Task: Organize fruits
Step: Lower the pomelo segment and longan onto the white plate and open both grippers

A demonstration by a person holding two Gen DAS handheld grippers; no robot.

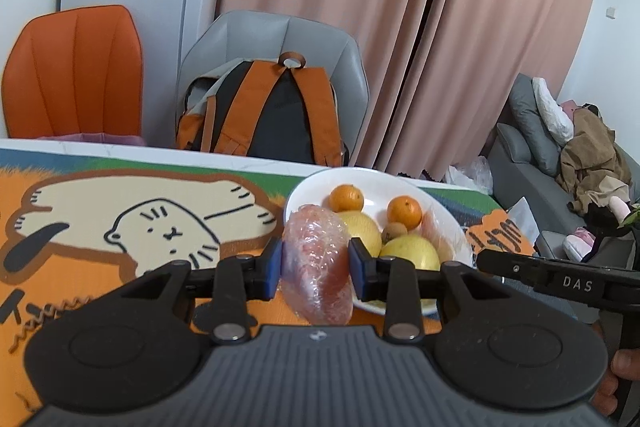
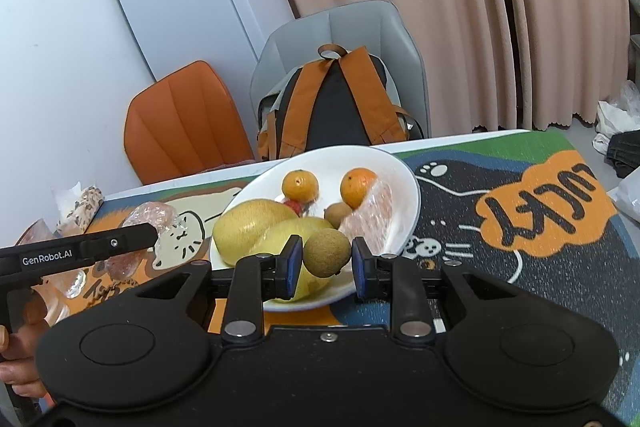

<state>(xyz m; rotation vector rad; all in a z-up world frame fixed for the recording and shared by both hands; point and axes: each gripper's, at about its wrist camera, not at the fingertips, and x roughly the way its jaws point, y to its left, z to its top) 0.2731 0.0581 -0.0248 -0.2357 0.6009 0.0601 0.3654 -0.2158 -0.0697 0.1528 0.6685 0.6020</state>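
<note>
Kiwi [image 2: 327, 253] shows clenched in my right tool [image 2: 326, 263] only there; left tool [image 1: 316, 259] view shows its wrapped fruit [image 1: 318, 263] gripped.

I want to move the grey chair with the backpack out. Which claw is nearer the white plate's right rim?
Right. The right claw, gripping a kiwi, hangs over the plate; the left claw, holding wrapped fruit, is at its left edge.

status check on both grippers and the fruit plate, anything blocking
Left gripper shut on wrapped pink fruit. Right gripper shut on kiwi. White plate holds oranges, yellow fruits. Nothing blocking.
</note>
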